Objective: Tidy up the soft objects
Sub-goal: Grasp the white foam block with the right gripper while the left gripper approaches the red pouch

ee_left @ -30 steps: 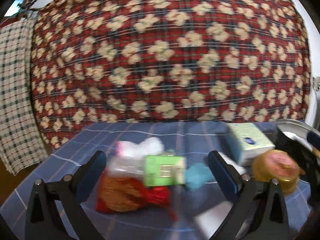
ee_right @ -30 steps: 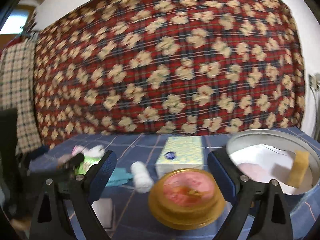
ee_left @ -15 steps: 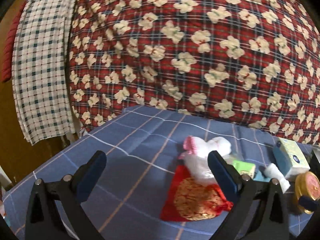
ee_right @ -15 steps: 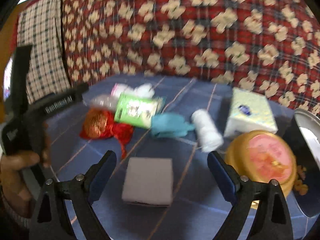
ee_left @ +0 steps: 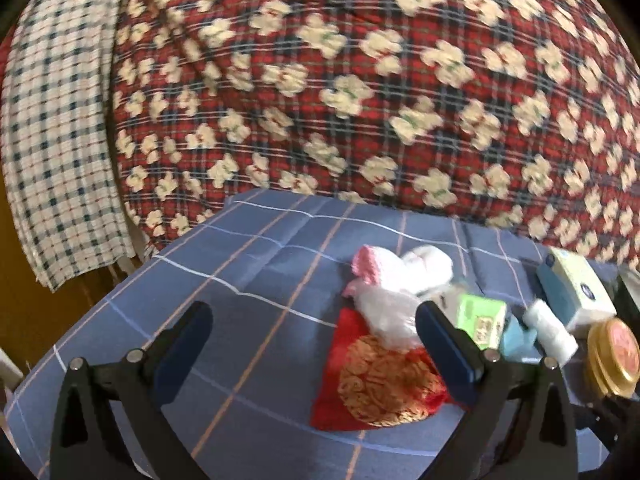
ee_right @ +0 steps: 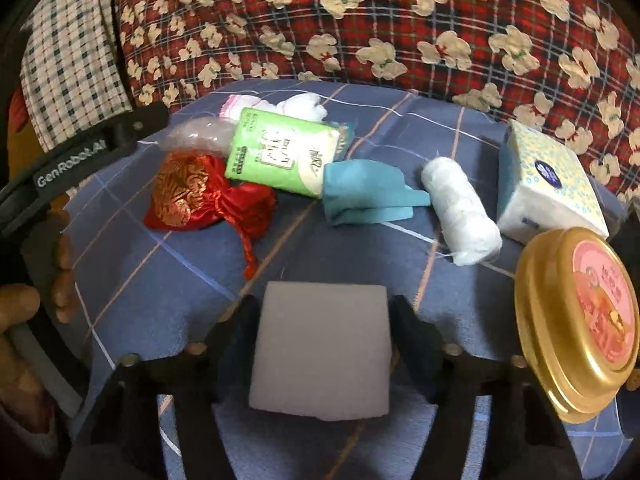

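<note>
My right gripper (ee_right: 322, 320) is shut on a grey foam block (ee_right: 322, 350) low over the blue checked cloth (ee_right: 160, 264). Beyond it lie a red and gold pouch (ee_right: 192, 196), a green tissue pack (ee_right: 280, 156), a teal cloth (ee_right: 360, 192), a white roll (ee_right: 460, 210) and a white and pink plush (ee_right: 272, 106). My left gripper (ee_left: 312, 348) is open and empty above the cloth (ee_left: 240, 280), with the pouch (ee_left: 384, 384) and plush (ee_left: 396, 276) near its right finger.
A boxed tissue pack (ee_right: 548, 184) and a gold round tin (ee_right: 580, 320) sit at the right. A red flowered quilt (ee_left: 360, 80) rises behind the table. A checked towel (ee_left: 52, 120) hangs at the left. The left tool (ee_right: 80, 156) shows in the right view.
My right gripper came down and closed on the grey foam block. My left gripper swung left and stayed open.
</note>
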`<state>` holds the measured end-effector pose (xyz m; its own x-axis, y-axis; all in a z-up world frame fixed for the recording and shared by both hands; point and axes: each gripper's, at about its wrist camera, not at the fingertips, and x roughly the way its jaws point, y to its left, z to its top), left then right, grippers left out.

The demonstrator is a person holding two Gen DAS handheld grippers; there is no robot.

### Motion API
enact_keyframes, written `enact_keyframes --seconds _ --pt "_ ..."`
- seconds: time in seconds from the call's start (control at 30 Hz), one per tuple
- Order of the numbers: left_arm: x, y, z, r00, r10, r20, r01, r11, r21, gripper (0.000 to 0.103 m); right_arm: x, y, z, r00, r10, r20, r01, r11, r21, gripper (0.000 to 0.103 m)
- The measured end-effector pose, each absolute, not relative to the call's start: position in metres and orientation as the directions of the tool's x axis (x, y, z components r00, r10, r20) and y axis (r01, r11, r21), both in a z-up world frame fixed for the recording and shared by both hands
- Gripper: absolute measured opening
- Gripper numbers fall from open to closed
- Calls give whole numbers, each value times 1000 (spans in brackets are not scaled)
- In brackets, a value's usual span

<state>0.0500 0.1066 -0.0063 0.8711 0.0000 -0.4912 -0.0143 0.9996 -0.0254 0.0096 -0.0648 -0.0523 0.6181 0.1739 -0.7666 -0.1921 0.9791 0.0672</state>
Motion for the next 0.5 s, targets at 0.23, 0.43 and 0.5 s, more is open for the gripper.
enact_keyframes --seconds 0.23,0.43,0.5 --pt "49 88 -8 851 -53 -523 72 997 16 103 2 -81 -42 674 244 -697 -182 970 164 56" --pt "51 80 -13 816 -74 -573 103 995 19 103 -19 -100 -15 830 183 -528 -119 981 153 56" --pt "53 78 -16 798 -77 -598 107 994 15 103 -23 -105 -9 851 164 -499 -100 983 152 56"
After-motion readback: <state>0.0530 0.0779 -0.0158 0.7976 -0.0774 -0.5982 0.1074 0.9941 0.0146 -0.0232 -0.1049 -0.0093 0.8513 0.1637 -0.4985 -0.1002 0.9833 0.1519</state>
